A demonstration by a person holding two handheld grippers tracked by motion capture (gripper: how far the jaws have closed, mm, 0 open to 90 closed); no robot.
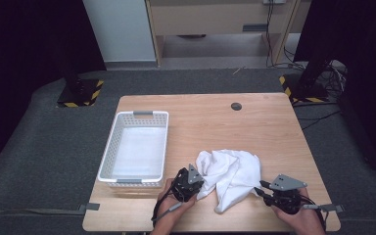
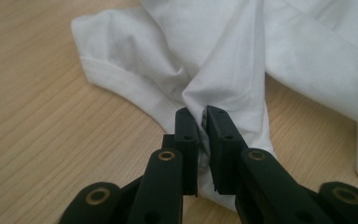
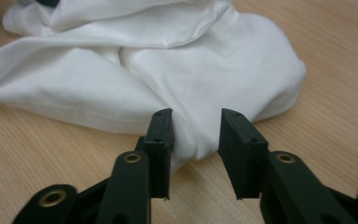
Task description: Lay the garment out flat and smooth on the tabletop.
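A crumpled white cloth (image 1: 230, 174) lies on the wooden table (image 1: 215, 122), near its front edge. My left gripper (image 1: 199, 188) sits at the cloth's left side. In the left gripper view its jaws (image 2: 202, 122) are pinched shut on a raised fold of the cloth (image 2: 214, 51). My right gripper (image 1: 260, 188) is at the cloth's right side, low over the table. In the right gripper view its jaws (image 3: 196, 122) stand apart, and a drooping fold of the cloth (image 3: 168, 56) lies loosely between them.
A white plastic basket (image 1: 108, 147) with grey handles stands on the left part of the table, with nothing in it. A round cable hole (image 1: 236, 106) sits near the far edge. Bare wood stretches behind the cloth.
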